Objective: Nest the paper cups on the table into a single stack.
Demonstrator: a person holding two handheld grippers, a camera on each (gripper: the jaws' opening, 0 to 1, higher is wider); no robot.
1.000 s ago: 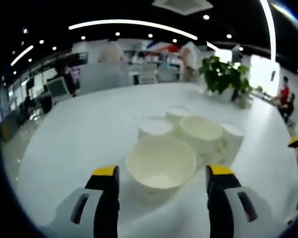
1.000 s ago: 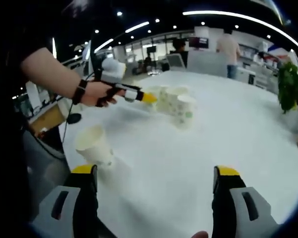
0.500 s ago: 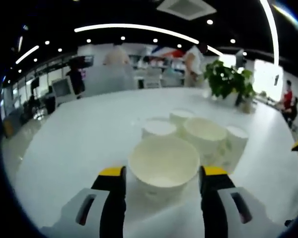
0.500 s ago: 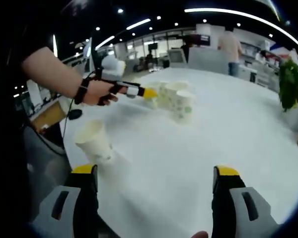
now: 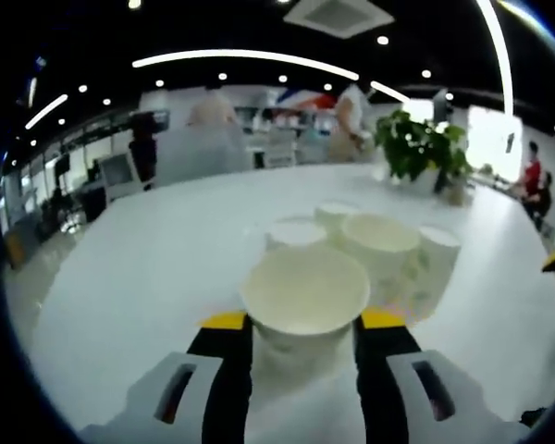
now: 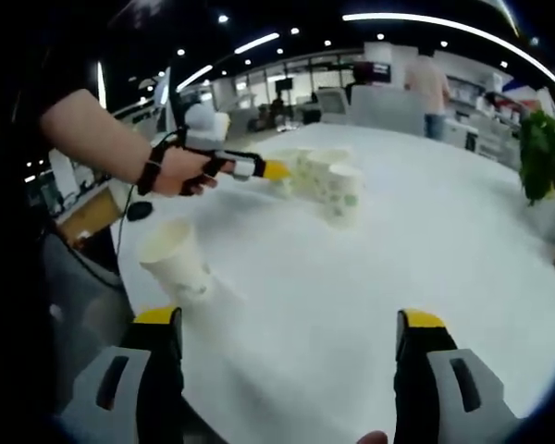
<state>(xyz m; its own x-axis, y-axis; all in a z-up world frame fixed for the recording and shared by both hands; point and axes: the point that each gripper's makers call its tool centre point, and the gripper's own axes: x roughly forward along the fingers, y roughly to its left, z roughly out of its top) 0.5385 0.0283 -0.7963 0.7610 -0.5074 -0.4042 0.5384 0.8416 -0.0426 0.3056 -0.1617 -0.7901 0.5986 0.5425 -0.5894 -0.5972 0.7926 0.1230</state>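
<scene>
A white paper cup [image 5: 303, 298] stands upright on the white table [image 5: 139, 277], and my left gripper [image 5: 303, 321] is shut on its sides. Directly behind it stand several more paper cups [image 5: 381, 248], some with green print. In the right gripper view a hand holds the left gripper [image 6: 276, 170] against that cluster of cups [image 6: 331, 183]. A lone paper cup [image 6: 176, 264] stands near the table's edge, ahead of my right gripper's left jaw. My right gripper [image 6: 290, 324] is open above bare table, holding nothing.
A potted plant [image 5: 416, 143] stands at the far side of the table. The table's edge [image 6: 120, 277] drops off left of the lone cup, with a person's arm [image 6: 92, 129] above it. People and desks fill the background.
The left jaws have closed in from wide apart onto the near cup. The right gripper has stayed open and nearly still.
</scene>
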